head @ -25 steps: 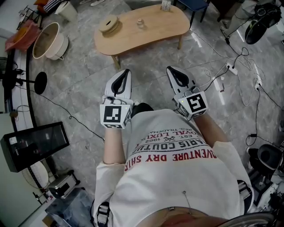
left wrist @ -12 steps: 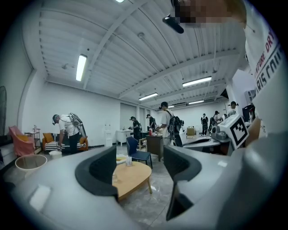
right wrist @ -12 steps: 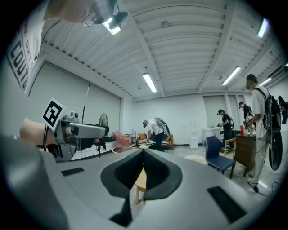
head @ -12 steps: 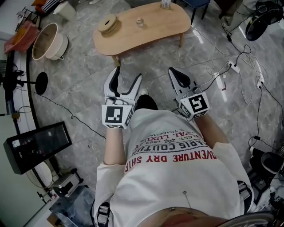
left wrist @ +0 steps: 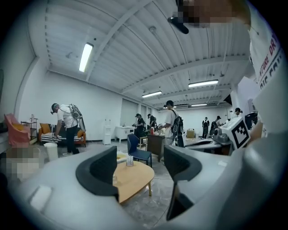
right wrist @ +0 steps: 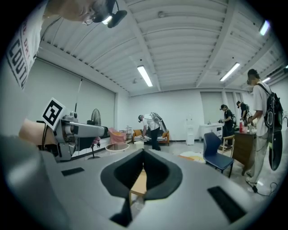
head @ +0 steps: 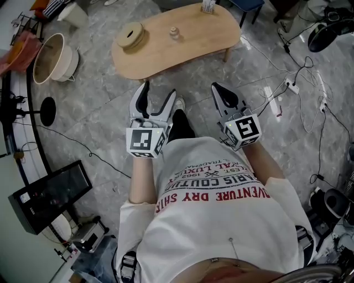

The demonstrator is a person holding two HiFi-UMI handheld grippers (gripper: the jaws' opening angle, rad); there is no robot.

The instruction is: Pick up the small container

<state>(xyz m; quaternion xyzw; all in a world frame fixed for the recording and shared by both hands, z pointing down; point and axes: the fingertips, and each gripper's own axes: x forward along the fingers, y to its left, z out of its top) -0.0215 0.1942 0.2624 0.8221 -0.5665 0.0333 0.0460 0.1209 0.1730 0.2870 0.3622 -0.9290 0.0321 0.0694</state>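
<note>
The small container (head: 174, 33) is a little pale jar standing near the middle of the bean-shaped wooden table (head: 193, 41), far ahead of both grippers. My left gripper (head: 159, 91) is held out over the floor short of the table's near edge, open with nothing between its fingers. Between the spread jaws of the left gripper (left wrist: 141, 168), the left gripper view shows the table (left wrist: 132, 179). My right gripper (head: 217, 88) is level with the left one and shut and empty. The right gripper (right wrist: 143, 155) leaves only a sliver of table visible in its own view.
A round wooden spool (head: 129, 34) and a small holder (head: 208, 5) also stand on the table. A big basin (head: 52, 52) sits on the floor at left, a dark monitor (head: 47, 190) lower left, and cables with a power strip (head: 287, 83) at right. Several people stand in the far room.
The left gripper's jaws have gone from shut to wide open. Both grippers and the view have drifted slightly nearer the table.
</note>
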